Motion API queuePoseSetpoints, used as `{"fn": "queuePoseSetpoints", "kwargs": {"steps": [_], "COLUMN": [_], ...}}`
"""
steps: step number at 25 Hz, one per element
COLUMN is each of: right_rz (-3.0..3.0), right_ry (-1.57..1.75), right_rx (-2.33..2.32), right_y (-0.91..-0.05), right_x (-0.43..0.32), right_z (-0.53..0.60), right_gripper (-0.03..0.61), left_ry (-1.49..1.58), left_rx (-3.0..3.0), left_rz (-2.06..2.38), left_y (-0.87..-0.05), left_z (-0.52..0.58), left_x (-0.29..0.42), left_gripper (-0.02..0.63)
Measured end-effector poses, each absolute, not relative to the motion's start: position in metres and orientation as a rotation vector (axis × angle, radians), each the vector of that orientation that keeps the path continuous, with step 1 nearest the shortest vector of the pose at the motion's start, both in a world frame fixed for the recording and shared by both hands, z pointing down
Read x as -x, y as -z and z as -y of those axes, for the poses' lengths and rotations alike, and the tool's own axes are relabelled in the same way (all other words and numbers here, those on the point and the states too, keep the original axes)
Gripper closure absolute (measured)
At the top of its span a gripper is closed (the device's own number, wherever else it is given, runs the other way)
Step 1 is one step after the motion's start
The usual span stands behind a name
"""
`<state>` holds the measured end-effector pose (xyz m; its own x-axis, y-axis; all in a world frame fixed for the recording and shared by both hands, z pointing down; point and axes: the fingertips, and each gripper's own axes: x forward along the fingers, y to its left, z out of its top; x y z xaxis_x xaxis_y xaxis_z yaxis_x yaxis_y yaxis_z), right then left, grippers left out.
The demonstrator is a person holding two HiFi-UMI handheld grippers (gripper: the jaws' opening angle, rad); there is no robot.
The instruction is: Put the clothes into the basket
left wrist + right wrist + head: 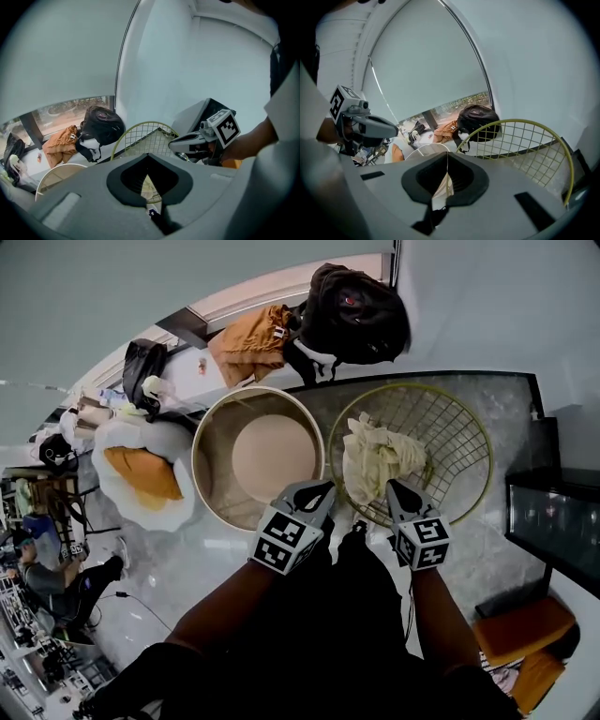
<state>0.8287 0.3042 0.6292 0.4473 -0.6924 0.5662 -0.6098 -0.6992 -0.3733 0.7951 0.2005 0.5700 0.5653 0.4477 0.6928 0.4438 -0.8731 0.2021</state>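
Both grippers hung low over the near rim of the yellow wire basket (457, 427), and one crumpled cream cloth (380, 457) already lay inside it, heaped against the near wall. The left gripper (321, 491) had its jaws pressed together. The right gripper (396, 491) was closed tight too, its tip just beside the cloth's near edge. Cream fabric showed through the slit in both gripper views, but whether any of it was pinched, I could not tell. Alongside, the round beige tub (214, 442) stood empty. On the far ledge an orange garment (251, 341) lay beside a black backpack (354, 313), outside the basket. By my reckoning, that made one piece in and perhaps more to fetch.
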Motion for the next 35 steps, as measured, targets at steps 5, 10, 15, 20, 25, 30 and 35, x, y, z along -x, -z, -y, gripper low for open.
{"fn": "queuePoseSetpoints", "kwargs": {"steps": [5,10,15,20,25,30,35], "right_rz": [-1.122,-1.082,-1.186,-1.318,-1.314,-1.327,-1.433], "right_ry": [1.172,1.276,1.432,1.694,1.827,1.919,2.016], "right_rx": [2.621,2.673,2.751,2.781,2.826,2.754,2.664], "right_y": [-0.667,-0.715,-0.774,-0.849,-0.893,-0.917,-0.928], "right_x": [-0.847,-0.878,-0.898,-0.907,-0.932,-0.948,-0.939], "right_z": [-0.292,-0.276,-0.256,-0.253,-0.26,-0.256,-0.259], "right_gripper": [0.561,0.559,0.495,0.436,0.348,0.297,0.272], "left_ry": [-1.283,-1.321,-1.367,-1.444,-1.507,-1.531,-1.524], "left_rx": [-2.726,-2.652,-2.603,-2.569,-2.51,-2.475,-2.457], "left_rz": [-0.855,-0.939,-0.982,-1.069,-1.091,-1.072,-1.062], "left_y": [-0.607,-0.65,-0.687,-0.717,-0.736,-0.742,-0.737], "left_z": [-0.196,-0.195,-0.184,-0.18,-0.181,-0.169,-0.16], "left_x": [-0.81,-0.837,-0.856,-0.855,-0.85,-0.847,-0.844], "left_gripper": [0.614,0.614,0.614,0.614,0.614,0.614,0.614]}}
